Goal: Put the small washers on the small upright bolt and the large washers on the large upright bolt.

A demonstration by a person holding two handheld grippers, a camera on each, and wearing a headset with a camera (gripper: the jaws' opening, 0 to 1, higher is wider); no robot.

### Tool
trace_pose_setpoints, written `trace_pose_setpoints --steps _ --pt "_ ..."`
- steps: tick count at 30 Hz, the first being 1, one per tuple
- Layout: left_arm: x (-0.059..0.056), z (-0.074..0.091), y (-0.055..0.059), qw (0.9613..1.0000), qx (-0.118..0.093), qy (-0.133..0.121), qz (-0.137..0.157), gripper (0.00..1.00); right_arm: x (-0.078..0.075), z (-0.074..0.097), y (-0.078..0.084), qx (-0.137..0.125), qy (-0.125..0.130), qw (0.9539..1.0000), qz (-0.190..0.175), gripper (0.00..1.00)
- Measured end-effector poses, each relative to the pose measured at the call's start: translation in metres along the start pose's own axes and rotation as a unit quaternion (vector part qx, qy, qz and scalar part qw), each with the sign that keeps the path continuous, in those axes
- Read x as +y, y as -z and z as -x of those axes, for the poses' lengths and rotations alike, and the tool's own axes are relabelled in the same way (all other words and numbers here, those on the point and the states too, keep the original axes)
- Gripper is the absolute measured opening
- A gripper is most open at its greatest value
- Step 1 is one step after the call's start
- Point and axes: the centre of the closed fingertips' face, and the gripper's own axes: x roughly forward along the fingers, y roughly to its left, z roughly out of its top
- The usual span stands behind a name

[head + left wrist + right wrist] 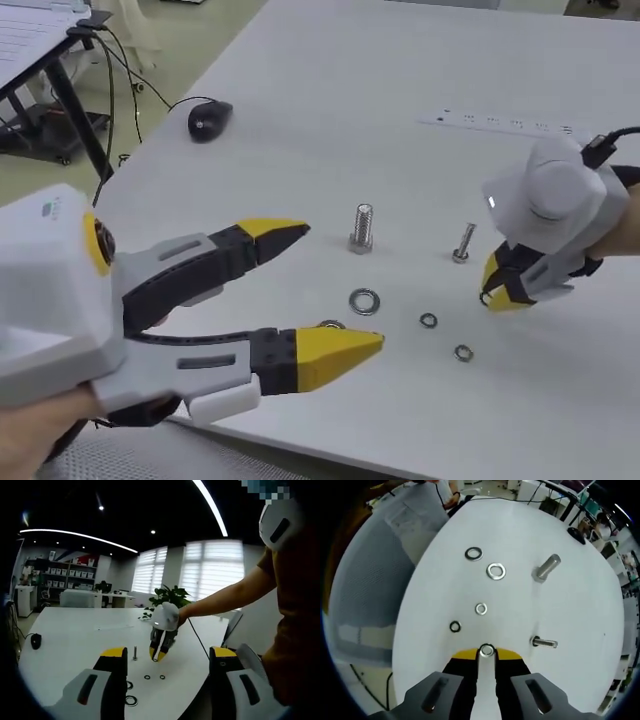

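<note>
right hand-held gripper (pixel 486 656) pinches a small washer (pixel 482 651); left hand-held gripper (pixel 342 287) gapes wide.

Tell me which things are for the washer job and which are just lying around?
For the job: big bolt, small bolt, big washers, small washers, held washer in the right gripper.
Just lying about: computer mouse, power strip.

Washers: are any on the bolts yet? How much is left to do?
Nothing is on yet: the small bolt and large bolt look bare. The right gripper holds one small washer. Two more small washers and two large washers wait on the table.
</note>
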Motion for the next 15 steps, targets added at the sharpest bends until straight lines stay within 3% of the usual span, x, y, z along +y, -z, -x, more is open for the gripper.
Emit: trace_pose_setpoints --steps 9,15 --pt "-0.001 -0.002 0.001 1.0000 0.000 0.007 0.002 0.66 -0.025 0.020 -0.002 -0.002 0.028 0.9996 -0.010 0.12" --pt "0.002 -0.001 0.001 1.0000 -0.001 0.006 0.004 0.65 -0.050 0.019 -0.003 -0.002 0.042 0.9990 -0.012 0.12"
